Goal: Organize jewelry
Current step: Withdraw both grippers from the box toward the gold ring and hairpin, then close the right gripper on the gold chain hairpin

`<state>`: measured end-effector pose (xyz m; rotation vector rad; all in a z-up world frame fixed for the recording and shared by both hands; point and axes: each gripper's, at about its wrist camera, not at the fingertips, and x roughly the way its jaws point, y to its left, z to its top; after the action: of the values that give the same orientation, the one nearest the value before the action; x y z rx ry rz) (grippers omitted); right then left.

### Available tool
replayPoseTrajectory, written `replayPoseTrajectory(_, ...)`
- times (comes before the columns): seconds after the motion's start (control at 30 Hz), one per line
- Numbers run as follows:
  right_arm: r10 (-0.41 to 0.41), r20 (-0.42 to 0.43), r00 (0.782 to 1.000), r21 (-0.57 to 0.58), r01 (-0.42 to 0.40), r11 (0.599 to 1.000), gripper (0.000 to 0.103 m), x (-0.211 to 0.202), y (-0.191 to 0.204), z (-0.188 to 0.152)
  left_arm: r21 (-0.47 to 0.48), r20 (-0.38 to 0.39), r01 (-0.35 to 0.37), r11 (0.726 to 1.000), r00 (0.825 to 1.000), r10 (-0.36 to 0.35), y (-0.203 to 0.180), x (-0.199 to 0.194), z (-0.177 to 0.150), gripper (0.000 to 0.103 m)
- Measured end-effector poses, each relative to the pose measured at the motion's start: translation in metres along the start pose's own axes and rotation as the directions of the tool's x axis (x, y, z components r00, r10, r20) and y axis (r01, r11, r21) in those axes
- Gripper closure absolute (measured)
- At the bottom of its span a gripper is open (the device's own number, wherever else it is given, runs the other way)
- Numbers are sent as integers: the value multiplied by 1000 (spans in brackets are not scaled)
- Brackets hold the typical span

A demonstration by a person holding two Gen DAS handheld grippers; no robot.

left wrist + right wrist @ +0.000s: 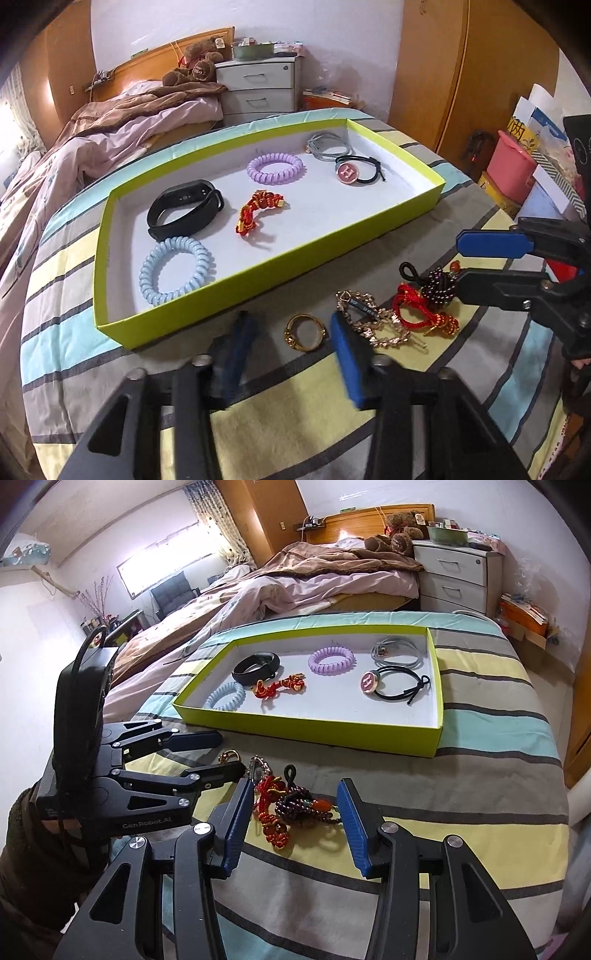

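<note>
Jewelry sat partly sorted: six pieces lay in our green tray [388, 229]; four waited on the bedspread [480, 823] between our spread-open left gripper [291, 343] and right gripper [295, 812].

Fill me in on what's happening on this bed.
A person with a gripper in each hand is sorting jewelry into a green tray, which already holds six pieces. The left gripper, open, frames a gold ring. The right gripper, open, brackets a dark beaded bracelet on the striped blanket.
</note>
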<state>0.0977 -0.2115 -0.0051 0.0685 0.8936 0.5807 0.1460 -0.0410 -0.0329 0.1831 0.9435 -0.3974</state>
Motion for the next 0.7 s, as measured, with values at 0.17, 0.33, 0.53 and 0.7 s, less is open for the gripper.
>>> replayPoseTrajectory(0.17,-8,2,1000,-10,8,1000,55,0,6,3,-16,6,17,1000,1000,-17,4,-1,-1,80)
replayPoseTrajectory(0.33,-5,6,1000,-40,6,999,55,-1,20,4,-35,9,14,999,1000,-13,9,-5,-5,80)
replayPoseTrajectory(0.53,36,-3,999,-71,-36,997,55,10,42,4,-94,14,-10,996,1000,11,24,-14,-16,80)
replayPoseTrajectory(0.7,65,-54,996,-88,-70,994,55,29,52,3,-131,18,-19,991,1000,22,36,-23,-28,80)
